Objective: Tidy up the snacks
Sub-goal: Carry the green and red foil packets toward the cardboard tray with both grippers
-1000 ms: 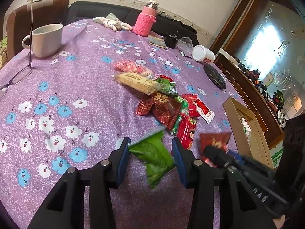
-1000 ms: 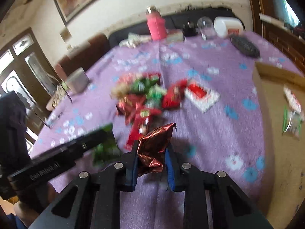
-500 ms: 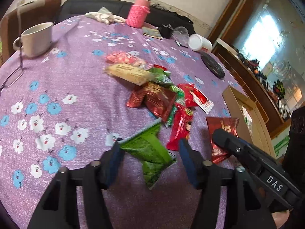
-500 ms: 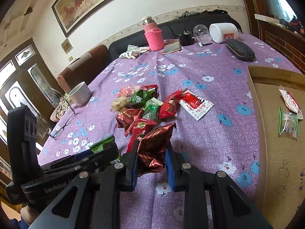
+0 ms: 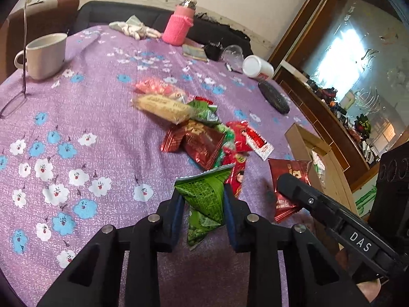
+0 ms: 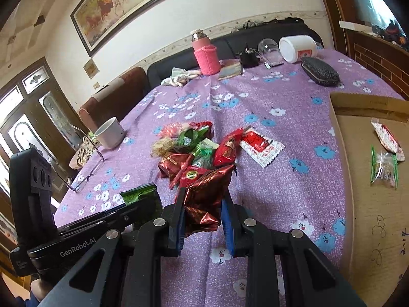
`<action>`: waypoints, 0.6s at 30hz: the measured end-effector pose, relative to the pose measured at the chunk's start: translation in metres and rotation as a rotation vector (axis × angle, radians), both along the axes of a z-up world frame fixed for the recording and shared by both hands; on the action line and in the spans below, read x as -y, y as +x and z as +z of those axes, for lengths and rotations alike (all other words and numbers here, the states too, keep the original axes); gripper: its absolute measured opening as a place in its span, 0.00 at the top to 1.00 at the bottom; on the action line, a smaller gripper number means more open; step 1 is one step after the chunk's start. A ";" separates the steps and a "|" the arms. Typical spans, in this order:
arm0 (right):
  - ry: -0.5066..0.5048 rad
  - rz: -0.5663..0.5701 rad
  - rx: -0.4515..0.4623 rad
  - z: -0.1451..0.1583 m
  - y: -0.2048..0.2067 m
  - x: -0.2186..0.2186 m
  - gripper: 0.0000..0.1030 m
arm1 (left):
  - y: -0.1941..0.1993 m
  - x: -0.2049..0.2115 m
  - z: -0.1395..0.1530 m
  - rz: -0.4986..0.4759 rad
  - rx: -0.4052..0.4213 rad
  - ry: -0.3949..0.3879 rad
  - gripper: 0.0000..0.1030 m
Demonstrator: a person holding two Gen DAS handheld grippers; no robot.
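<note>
Glossy foil snack packets (image 6: 204, 199); matt woven tablecloth (image 5: 89, 107); brown cardboard box (image 6: 370, 204).

Black two-finger grippers (image 5: 203, 206) with blue-padded jaws, silver screws, white lettering

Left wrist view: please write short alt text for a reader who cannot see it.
The left gripper is closing on a green snack packet above a purple flowered tablecloth. Beyond it lies a pile of snacks; at right, the right gripper holds a red packet near a cardboard box.
</note>
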State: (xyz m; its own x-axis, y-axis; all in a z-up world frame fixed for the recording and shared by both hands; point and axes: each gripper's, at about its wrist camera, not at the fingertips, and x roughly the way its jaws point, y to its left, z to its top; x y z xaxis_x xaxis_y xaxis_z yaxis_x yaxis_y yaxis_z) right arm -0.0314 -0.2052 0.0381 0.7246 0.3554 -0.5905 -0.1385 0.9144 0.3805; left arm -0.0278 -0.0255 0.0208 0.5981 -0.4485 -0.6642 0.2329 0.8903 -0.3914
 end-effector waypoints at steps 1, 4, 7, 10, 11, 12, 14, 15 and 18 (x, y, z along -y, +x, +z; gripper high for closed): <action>-0.002 -0.001 0.007 0.001 -0.001 0.000 0.75 | -0.001 0.000 0.002 -0.002 0.010 -0.002 0.73; 0.001 -0.013 0.033 0.006 -0.004 0.002 0.75 | -0.003 0.000 0.005 0.003 0.032 -0.005 0.73; 0.011 -0.034 0.051 0.010 -0.010 0.008 0.75 | -0.007 -0.002 0.008 0.011 0.039 -0.013 0.73; 0.030 -0.041 0.056 0.014 -0.019 0.014 0.75 | -0.013 -0.002 0.011 0.007 0.022 -0.038 0.73; 0.037 -0.041 0.057 0.015 -0.022 0.015 0.75 | -0.014 -0.002 0.012 0.004 0.019 -0.043 0.73; 0.046 -0.039 0.060 0.017 -0.026 0.017 0.75 | -0.016 0.000 0.013 -0.001 0.021 -0.043 0.73; 0.047 -0.040 0.074 0.021 -0.034 0.021 0.75 | -0.021 0.005 0.019 -0.004 0.040 -0.024 0.73; 0.045 -0.046 0.082 0.023 -0.038 0.024 0.75 | -0.023 0.007 0.021 -0.008 0.044 -0.021 0.73; 0.056 -0.068 0.102 0.028 -0.047 0.036 0.75 | -0.026 0.015 0.029 -0.026 0.057 -0.019 0.73</action>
